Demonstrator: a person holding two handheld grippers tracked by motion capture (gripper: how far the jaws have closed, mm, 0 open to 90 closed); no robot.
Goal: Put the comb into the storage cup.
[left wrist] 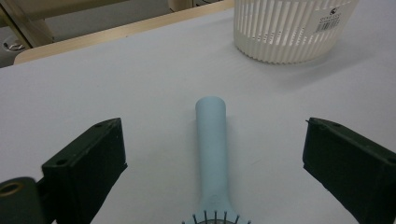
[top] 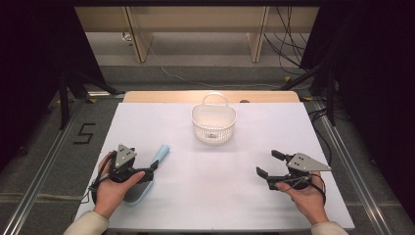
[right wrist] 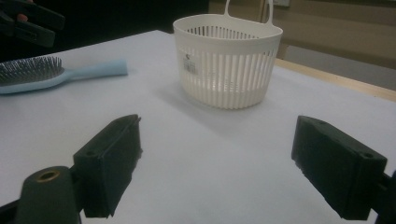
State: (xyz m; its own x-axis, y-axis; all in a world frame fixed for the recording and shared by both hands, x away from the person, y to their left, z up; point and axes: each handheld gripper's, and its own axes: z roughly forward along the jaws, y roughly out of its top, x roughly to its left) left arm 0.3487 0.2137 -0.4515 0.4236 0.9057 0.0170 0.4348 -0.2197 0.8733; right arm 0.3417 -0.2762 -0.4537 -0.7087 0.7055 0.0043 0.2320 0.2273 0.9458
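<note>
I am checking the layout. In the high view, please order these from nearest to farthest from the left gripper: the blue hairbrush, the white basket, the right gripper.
1. Blue hairbrush: right under the left gripper, handle pointing toward the table's far side.
2. White basket: farther back, near the table's middle.
3. Right gripper: across the table, at its right side.

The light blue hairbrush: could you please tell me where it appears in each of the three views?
High view: hairbrush lower left, under the left tool.
Left gripper view: bottom centre, handle between open jaws.
Right gripper view: upper left edge, bristles up.
Shared landmark: the white basket.
</note>
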